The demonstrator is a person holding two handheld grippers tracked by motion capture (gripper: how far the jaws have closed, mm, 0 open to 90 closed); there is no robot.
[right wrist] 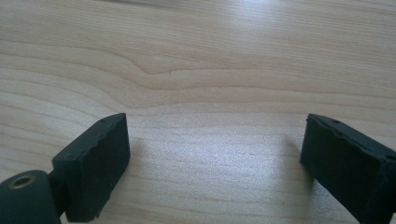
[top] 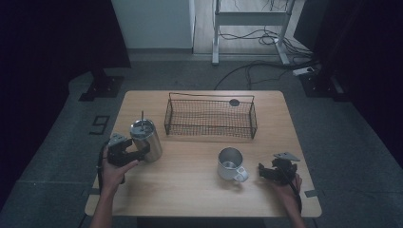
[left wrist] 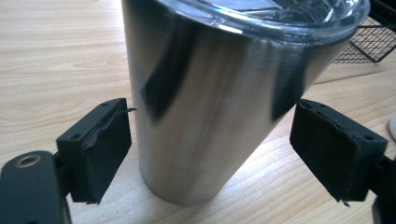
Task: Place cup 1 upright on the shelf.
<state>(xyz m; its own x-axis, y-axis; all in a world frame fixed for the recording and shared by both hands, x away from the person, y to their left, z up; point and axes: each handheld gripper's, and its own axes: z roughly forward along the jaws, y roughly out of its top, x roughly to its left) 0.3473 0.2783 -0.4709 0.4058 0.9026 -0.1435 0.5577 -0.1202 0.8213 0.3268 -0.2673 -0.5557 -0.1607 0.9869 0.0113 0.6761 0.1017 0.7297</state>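
On the left side of the wooden tabletop (top: 199, 190), a steel tumbler (top: 146, 140) with a clear lid stands upright, a thin straw (top: 142, 115) rising from its top. At the tumbler's near-left side sit the left tongs (top: 138, 153), held by the person's left hand (top: 113, 172). From the left gripper view, the tumbler (left wrist: 210, 107) stands between the two black jaws: one pad (left wrist: 105, 149) lies just beside its wall, a frayed edge perhaps grazing the metal, and the other pad (left wrist: 334, 149) stands a little apart from it. So the left tongs are open around the tumbler, not pressing on it.

Toward the right of the tabletop, a metal mug (top: 231, 164) with a white handle sits upright, its handle turned to the near right. Just to the right of it, the right tongs (top: 262, 171) point at the mug, held low by the right hand (top: 286, 187), with a small gap between tongs and handle. Seen from the right gripper view, those jaws stand apart with bare wood grain (right wrist: 210, 140) between them, so the right tongs are open and hold nothing.

Beyond both vessels, at the far middle of the tabletop, stands a black wire basket (top: 210, 118); a small dark round spot (top: 234, 102) lies on the wood behind it. Tumbler and mug are well apart from each other, and both sit outside the basket.
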